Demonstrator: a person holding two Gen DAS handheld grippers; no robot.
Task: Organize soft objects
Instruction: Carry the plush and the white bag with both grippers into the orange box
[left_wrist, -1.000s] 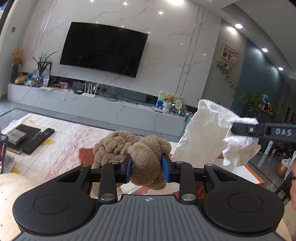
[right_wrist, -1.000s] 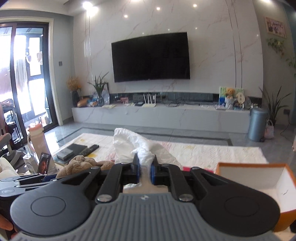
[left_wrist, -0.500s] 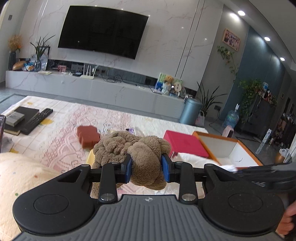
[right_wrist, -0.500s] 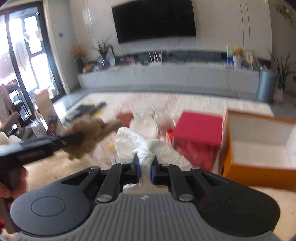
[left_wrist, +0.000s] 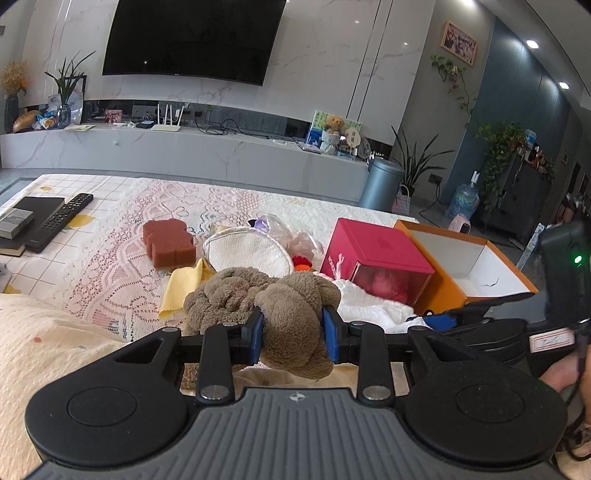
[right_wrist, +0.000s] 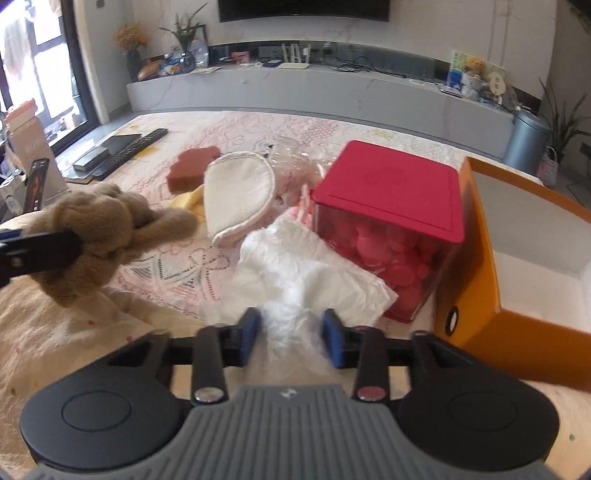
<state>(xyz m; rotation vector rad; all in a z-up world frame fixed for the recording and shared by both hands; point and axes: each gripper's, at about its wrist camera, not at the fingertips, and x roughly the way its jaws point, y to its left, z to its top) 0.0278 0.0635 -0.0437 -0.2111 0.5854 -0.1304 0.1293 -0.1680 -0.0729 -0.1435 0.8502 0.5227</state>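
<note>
Lying crumpled on the lace cloth (right_wrist: 173, 273) beside the red box (right_wrist: 391, 206), a white tissue (right_wrist: 306, 266) is flanked by the opening, untouching jaws of the right gripper (right_wrist: 291, 332). A brown plush toy (left_wrist: 280, 310) is clamped above the table by the left gripper (left_wrist: 293, 338). An orange box (left_wrist: 465, 266) is seen beyond.

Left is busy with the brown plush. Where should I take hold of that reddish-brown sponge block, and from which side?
Across the sponge block at its narrow notched waist, from above: it lies flat on the lace cloth, apart from the white pad. Probably the jaws should pinch the two long sides.
</note>
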